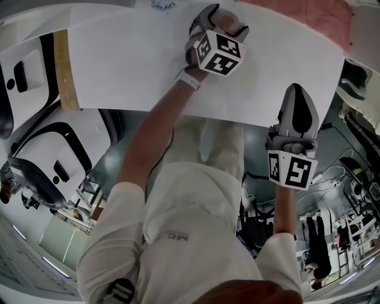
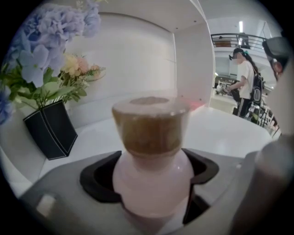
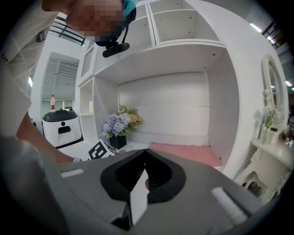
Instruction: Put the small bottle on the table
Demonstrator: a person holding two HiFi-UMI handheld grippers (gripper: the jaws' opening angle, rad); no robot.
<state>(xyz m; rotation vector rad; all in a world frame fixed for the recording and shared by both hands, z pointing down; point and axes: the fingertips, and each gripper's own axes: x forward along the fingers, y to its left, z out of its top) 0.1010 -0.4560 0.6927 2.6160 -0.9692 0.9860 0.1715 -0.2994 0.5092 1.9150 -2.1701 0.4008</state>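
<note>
A white table [image 1: 130, 65] sits in a white shelved alcove [image 3: 183, 59], with a pink mat [image 3: 183, 153] on the table's far right part. A black vase of hydrangeas [image 2: 48, 131] stands at the table's back. Only the left gripper view shows a person standing beyond the table. The left gripper [image 1: 221, 18], over the table's far side, clamps the small bottle [image 2: 154, 176], which is pink and cork-stoppered. The right gripper [image 1: 295, 95], at the table's near edge, has its jaws together on nothing.
</note>
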